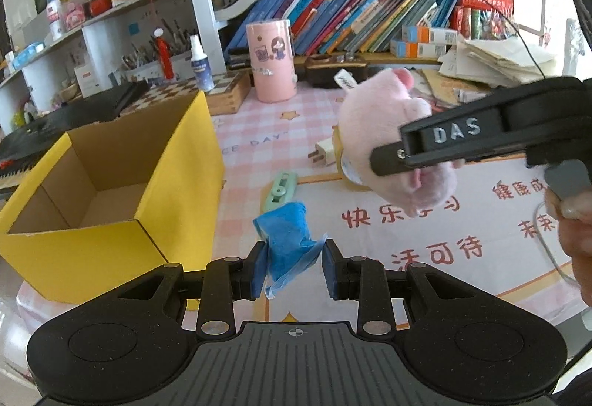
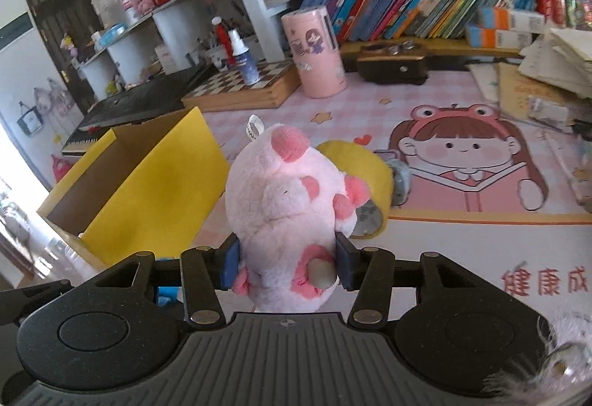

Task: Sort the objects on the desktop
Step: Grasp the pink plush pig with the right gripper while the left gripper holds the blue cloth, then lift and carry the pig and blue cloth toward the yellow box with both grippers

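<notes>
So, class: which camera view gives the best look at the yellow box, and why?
The left wrist view: the yellow box shows its open top and bare inside. The right wrist view shows the box mostly from outside, with the pink plush toy covering its near edge.

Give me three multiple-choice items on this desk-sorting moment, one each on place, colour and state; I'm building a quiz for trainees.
1. Where does the yellow box stand, seen from the left wrist?
A. left of the gripped cloth
B. on the bookshelf
C. behind the pink canister

2. What colour is the cloth in the left gripper?
A. red
B. blue
C. green

3. What is the right gripper doing?
A. open and empty
B. shut on a plug
C. shut on the pink plush toy

Key: 1 A, the box fills the left side. 2 B, the cloth between the pads is blue. 3 C, both pads press the plush.
</notes>
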`<move>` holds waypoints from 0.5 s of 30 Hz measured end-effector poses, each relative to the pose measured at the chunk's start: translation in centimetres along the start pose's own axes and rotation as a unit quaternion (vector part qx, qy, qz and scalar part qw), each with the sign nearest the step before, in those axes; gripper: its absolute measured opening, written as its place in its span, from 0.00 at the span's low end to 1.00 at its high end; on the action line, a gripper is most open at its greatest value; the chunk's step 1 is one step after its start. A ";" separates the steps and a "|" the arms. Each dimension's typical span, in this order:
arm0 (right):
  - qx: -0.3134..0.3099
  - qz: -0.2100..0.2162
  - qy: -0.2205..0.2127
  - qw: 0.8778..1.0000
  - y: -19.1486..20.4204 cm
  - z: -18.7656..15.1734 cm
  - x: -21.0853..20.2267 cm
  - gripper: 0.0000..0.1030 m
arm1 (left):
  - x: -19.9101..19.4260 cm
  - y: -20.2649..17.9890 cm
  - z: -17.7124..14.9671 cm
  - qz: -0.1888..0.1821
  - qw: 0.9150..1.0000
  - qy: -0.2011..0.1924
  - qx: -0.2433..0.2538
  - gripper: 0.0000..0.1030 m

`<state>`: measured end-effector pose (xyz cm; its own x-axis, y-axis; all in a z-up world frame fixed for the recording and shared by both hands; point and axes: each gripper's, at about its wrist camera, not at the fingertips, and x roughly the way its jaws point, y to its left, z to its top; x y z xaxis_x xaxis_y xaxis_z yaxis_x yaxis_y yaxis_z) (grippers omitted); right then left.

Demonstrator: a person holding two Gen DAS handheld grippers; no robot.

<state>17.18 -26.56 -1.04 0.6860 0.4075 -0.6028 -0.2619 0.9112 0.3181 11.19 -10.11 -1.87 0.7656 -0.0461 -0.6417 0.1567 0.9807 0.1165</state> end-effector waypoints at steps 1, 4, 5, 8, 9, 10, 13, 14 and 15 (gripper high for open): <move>0.001 -0.003 -0.002 1.000 0.0 0.0 -0.2 0.46 | -0.1 0.1 0.0 -0.001 1.000 -0.003 0.001 0.29; 0.001 -0.018 -0.008 1.000 0.5 -0.5 -0.9 0.46 | -0.7 0.4 -0.1 -0.008 1.000 -0.011 0.005 0.29; 0.003 -0.025 -0.011 1.000 0.7 -0.6 -1.1 0.46 | -0.9 0.5 -0.1 -0.011 1.000 -0.013 0.007 0.29; 0.013 -0.042 -0.017 0.999 1.0 -1.2 -1.8 0.46 | -1.3 0.7 -0.1 -0.022 0.999 -0.020 0.013 0.29; 0.015 -0.048 -0.018 0.999 1.1 -1.4 -2.0 0.46 | -1.4 0.8 -0.2 -0.026 0.999 -0.022 0.016 0.29; 0.018 -0.055 -0.019 0.998 1.2 -1.7 -2.2 0.46 | -1.5 0.8 -0.3 -0.031 0.999 -0.024 0.019 0.29; 0.029 -0.076 -0.018 0.997 1.5 -2.5 -2.8 0.46 | -1.9 1.0 -0.7 -0.046 0.998 -0.028 0.028 0.29; 0.034 -0.081 -0.017 0.996 1.6 -2.8 -3.0 0.46 | -2.1 1.1 -0.9 -0.051 0.998 -0.030 0.030 0.29; 0.037 -0.085 -0.016 0.996 1.8 -3.1 -3.3 0.46 | -2.3 1.2 -1.0 -0.054 0.998 -0.031 0.032 0.29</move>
<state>12.36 -26.06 -0.78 0.7384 0.2437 -0.6288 -0.0899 0.9597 0.2663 9.01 -8.62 -1.01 0.7785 -0.1650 -0.6056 0.2786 0.9554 0.0980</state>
